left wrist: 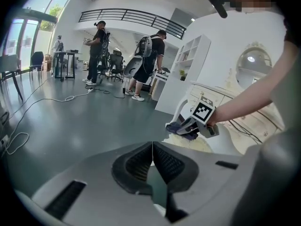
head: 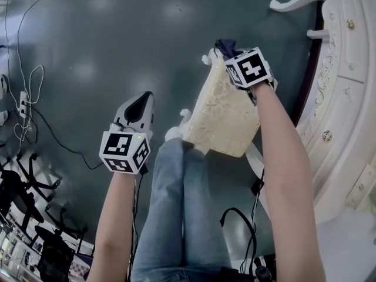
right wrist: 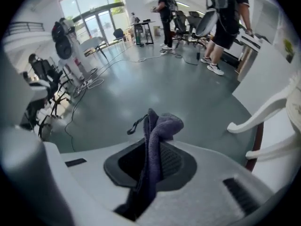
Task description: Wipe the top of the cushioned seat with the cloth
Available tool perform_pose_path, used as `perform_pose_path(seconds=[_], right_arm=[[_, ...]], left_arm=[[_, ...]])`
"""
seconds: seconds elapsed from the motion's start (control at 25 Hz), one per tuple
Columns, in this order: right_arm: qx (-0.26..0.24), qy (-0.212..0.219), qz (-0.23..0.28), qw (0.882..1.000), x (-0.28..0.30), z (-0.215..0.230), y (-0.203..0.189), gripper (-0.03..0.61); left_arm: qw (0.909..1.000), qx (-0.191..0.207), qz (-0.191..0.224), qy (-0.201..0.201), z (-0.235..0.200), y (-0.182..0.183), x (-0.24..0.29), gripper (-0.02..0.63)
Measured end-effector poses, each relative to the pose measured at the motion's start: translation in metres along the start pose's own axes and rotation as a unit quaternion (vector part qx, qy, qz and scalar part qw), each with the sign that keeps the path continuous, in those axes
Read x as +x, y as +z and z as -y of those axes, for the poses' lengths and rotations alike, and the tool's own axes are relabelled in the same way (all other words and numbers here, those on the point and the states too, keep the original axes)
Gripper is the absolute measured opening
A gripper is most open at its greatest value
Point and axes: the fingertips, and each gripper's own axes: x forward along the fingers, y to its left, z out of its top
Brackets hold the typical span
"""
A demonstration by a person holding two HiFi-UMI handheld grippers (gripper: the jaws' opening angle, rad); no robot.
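- Left of centre: the left gripper (head: pixel 143 98), jaws pressed together on nothing, hangs over the floor (head: pixel 117 34).
- Centre: the cream cushioned seat (head: pixel 222 116).
- Upper right: the right gripper (right wrist: pixel 153 161) pinches a bunched purple cloth (right wrist: pixel 162 126) at the seat's far edge. So bunched, the cloth will likely wipe only a narrow strip.

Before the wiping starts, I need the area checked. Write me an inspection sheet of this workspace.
surface: cream seat, top bare.
job's things: purple cloth, bunched, at the seat's far end.
clutter: nothing seen on the seat.
grippers: left tongs shut, empty, off to the seat's side; right tongs shut on the cloth.
cables: white cable on the floor; black cable beside the person's legs.
surroundings: white carved furniture by the seat; people standing far off.
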Motion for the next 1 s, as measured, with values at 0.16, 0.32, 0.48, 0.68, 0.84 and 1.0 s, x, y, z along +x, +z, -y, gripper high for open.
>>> perform_pose_path(seconds=[0.16, 0.32, 0.48, 0.68, 0.84, 1.0], right_arm=[[-0.106, 0.015, -0.017, 0.994, 0.003, -0.022, 0.006, 0.037], [-0.145, 0.047, -0.031, 0.988, 0.003, -0.045, 0.004, 0.037], [-0.163, 0.071, -0.036, 0.983, 0.003, -0.061, -0.002, 0.037], [-0.158, 0.091, -0.042, 0.982, 0.002, -0.082, -0.011, 0.037], [-0.142, 0.098, -0.023, 0.985, 0.001, -0.091, -0.005, 0.037], [-0.100, 0.099, -0.030, 0.990, 0.001, -0.096, -0.017, 0.037]], left_arm=[[1.0000, 0.002, -0.001, -0.001, 0.001, -0.002, 0.001, 0.005], [1.0000, 0.005, -0.003, -0.003, 0.003, -0.003, 0.000, 0.005], [0.9999, 0.008, -0.002, -0.009, 0.007, -0.003, 0.001, 0.005], [0.9999, 0.008, -0.002, -0.014, 0.009, -0.004, 0.002, 0.005], [0.9997, 0.011, -0.002, -0.023, 0.014, -0.003, 0.003, 0.005], [0.9994, 0.014, -0.002, -0.030, 0.015, -0.002, 0.004, 0.005]])
